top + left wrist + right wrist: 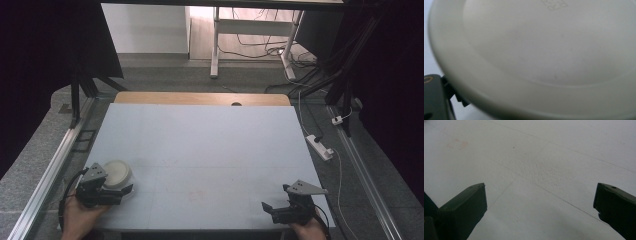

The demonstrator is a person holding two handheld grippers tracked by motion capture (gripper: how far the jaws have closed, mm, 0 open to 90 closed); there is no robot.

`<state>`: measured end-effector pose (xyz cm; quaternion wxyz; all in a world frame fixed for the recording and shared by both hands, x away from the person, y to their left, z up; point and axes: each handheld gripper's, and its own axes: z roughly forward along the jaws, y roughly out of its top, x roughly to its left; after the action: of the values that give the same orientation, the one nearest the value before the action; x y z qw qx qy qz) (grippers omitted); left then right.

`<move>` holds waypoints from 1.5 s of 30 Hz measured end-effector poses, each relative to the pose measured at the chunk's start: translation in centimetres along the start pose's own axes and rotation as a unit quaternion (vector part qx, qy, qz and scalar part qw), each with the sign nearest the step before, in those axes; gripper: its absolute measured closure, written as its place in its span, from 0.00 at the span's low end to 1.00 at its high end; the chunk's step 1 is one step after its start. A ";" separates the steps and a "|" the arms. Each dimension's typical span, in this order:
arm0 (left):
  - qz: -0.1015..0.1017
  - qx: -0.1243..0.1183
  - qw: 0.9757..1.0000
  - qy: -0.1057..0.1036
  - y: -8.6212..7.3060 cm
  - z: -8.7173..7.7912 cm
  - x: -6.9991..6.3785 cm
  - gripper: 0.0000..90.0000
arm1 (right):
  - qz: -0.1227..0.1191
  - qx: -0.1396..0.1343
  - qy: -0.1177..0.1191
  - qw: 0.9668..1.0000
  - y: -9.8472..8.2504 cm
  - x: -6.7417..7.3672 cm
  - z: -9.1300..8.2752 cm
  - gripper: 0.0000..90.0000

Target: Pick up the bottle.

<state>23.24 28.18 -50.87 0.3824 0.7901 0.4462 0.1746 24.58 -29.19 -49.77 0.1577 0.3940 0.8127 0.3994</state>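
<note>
Plate (118, 173) at near-left corner of worktop (200, 145), white, shallow, right in front of left tongs (112, 190). Left tongs hard up against rim; one jaw tip peeks from under plate edge in left gripper view (529, 57), grip itself hidden, so cannot tell whether clamped or loose. Right tongs (272, 207) spread wide, holding nothing, low over bare surface near front-right corner. Probably pick-up or set-down stage at plate. Next move needs level lift or a clean release. Close to left and front edges; plenty of free room toward centre and far side.
</note>
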 end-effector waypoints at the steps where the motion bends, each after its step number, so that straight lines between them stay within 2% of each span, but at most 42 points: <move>1: 0.000 0.000 1.000 0.000 0.0 0.0 0.0 0.08 | 0.000 0.000 0.000 1.000 0.0 0.0 0.0 0.00; 9: 0.015 -0.015 1.000 -0.011 1.7 -0.3 -0.6 0.08 | 0.001 0.000 -0.001 1.000 0.0 0.0 0.0 0.00; 18: 0.042 -0.018 0.998 -0.031 3.9 0.9 -1.8 0.08 | 0.000 0.000 0.000 1.000 0.0 0.0 0.0 0.00; 23: 0.051 -0.023 0.998 -0.042 4.8 1.3 -2.2 0.08 | 0.000 0.000 0.000 1.000 0.0 0.0 0.0 0.00; 24: 0.053 -0.025 0.997 -0.050 5.3 1.5 -2.4 0.08 | 0.000 0.000 0.000 1.000 0.0 0.0 0.0 0.00; 36: 0.070 -0.030 0.994 -0.081 8.1 3.4 -3.4 0.08 | 0.002 0.000 0.000 1.000 0.0 0.0 0.0 0.00; 45: 0.091 -0.028 0.990 -0.107 10.5 5.3 -4.6 0.08 | 0.002 -0.001 0.000 1.000 0.0 -0.1 0.0 0.00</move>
<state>30.00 18.68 -46.07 0.4322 0.8305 0.3241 0.1356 24.59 -29.25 -49.77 0.1571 0.3954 0.8116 0.4002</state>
